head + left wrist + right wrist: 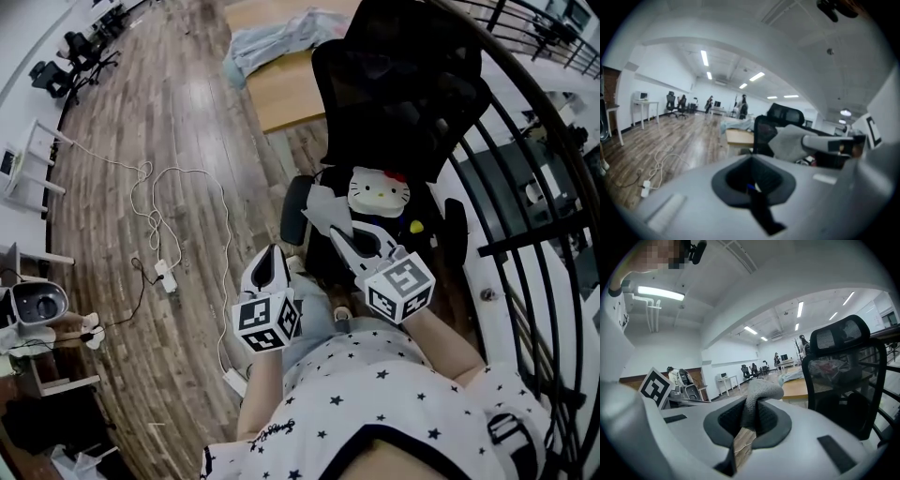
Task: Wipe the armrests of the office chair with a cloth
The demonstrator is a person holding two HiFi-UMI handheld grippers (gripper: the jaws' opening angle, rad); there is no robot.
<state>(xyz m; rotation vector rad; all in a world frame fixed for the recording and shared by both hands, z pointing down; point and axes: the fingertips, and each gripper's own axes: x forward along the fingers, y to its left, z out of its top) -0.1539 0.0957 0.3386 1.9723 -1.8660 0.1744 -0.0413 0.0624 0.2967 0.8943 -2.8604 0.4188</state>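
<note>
**Cloth in my right tool, chair in front of me**

In the head view I stood over the black office chair [398, 89], which had a white cat-face cushion [378, 193] on its seat. My right tool [334, 231] pointed toward the seat with its jaws pinched on the grey cloth [319, 204]. The cloth was over the front of the seat, near the armrest on my left [294, 208]; I could not tell whether it touched it. The other armrest [456, 225] was well apart from the cloth. My left tool [273, 255] was just beside the right one, nearer to me, with its jaws together and nothing in them. Behind the chair stood a wooden desk [281, 89] with a pale blue bundle [277, 37] on it. White cables [155, 211] trailed across the wood floor.

In the left gripper view my jaws met with nothing between them. Beyond them, the cloth [790, 140] showed in front of the chair's back [783, 117].

In the right gripper view my jaws were clamped on the cloth [759, 392], which bunched up above them. The mesh chair back [843, 376] rose at the right and the desk [794, 387] lay behind.
</note>
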